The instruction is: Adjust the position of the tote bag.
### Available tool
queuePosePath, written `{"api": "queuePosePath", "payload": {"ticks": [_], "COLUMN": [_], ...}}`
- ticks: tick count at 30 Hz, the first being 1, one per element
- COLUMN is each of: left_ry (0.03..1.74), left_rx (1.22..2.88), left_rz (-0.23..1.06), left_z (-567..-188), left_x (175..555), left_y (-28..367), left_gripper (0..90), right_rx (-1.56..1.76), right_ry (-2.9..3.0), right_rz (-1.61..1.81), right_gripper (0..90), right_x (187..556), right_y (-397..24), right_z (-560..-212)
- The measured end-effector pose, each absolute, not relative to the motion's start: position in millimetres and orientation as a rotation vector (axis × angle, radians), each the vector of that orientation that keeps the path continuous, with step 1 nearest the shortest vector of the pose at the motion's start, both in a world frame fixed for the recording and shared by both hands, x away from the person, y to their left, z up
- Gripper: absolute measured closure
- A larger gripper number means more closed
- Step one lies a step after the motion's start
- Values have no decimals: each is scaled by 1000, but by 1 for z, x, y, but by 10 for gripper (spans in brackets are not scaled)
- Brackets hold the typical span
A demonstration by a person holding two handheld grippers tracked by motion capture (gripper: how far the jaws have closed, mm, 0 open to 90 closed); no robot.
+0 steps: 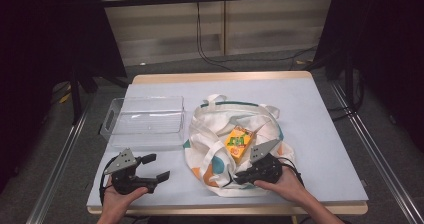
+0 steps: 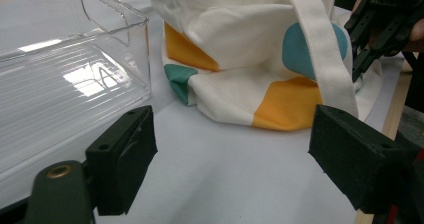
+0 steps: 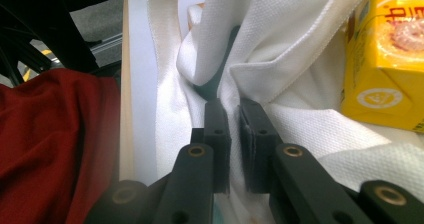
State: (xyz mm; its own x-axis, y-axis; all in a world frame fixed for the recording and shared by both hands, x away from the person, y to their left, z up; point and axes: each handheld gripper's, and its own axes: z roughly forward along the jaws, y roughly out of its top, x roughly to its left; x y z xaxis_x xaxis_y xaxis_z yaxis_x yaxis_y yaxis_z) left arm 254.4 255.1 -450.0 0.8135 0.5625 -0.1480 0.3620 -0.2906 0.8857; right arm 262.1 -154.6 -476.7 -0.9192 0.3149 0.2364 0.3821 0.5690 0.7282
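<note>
A white tote bag [image 1: 220,134] with orange and teal patches lies on the table's front middle. A yellow juice carton [image 1: 239,143] rests on it, near its opening. My right gripper [image 1: 239,176] is at the bag's front edge. In the right gripper view its jaws [image 3: 234,116] are shut on a fold of the bag's white fabric [image 3: 280,44], with the carton [image 3: 385,59] just to the right. My left gripper [image 1: 156,166] rests open at the front left, nothing between its jaws [image 2: 235,159]. It points toward the bag [image 2: 240,49] from a short distance.
A clear, empty plastic bin [image 1: 145,121] stands left of the bag, just beyond the left gripper. The table's front edge [image 1: 225,209] runs right under both hands. Red cloth [image 3: 55,144] shows below that edge.
</note>
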Motion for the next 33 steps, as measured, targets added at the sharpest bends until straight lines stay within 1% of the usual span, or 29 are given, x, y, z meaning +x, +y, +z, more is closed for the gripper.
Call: {"api": "queuePosePath", "payload": {"ticks": [2, 3, 4, 5, 7, 8, 9, 12, 16, 17, 19, 20, 23, 27, 31, 33], "left_ry": [690, 687, 684, 674, 674, 673, 669, 654, 643, 643, 626, 618, 571, 504, 477, 482], "left_rx": [1914, 1912, 1916, 1916, 1920, 1927, 1929, 1946, 1963, 1962, 1973, 1985, 2034, 2087, 2087, 2083], "left_rz": [223, 210, 199, 187, 181, 171, 163, 155, 128, 116, 94, 86, 80, 41, 40, 51], "left_z": [-450, -450, -450, -450, -450, -450, -450, -449, -446, -446, -445, -444, -440, -433, -425, -421], "left_x": [254, 255, 255, 255, 255, 255, 255, 254, 255, 255, 258, 260, 263, 268, 275, 280], "left_y": [253, 252, 251, 250, 247, 245, 243, 238, 232, 230, 225, 223, 213, 198, 186, 180], "left_gripper": [204, 235, 235, 259, 281, 281, 293, 304, 307, 316, 371, 379, 462, 481, 485, 455], "right_rx": [-607, -604, -604, -605, -608, -608, -615, -631, -666, -678, -694, -708, -750, -798, -863, -907], "right_ry": [-2714, -2699, -2699, -2686, -2684, -2684, -2688, -2689, -2687, -2669, -2660, -2661, -2664, -2658, -2669, -2682], "right_rz": [-1294, -1320, -1320, -1359, -1387, -1387, -1401, -1442, -1503, -1533, -1560, -1566, -1591, -1618, -1648, -1656], "right_gripper": [811, 782, 782, 735, 695, 695, 656, 614, 575, 574, 570, 570, 567, 564, 550, 545], "right_x": [261, 261, 261, 259, 258, 258, 257, 255, 254, 255, 257, 257, 260, 264, 269, 272], "right_y": [-155, -156, -156, -158, -161, -161, -162, -167, -175, -179, -184, -186, -195, -206, -220, -228], "right_z": [-474, -470, -470, -465, -459, -459, -457, -449, -442, -440, -436, -434, -428, -423, -419, -417]}}
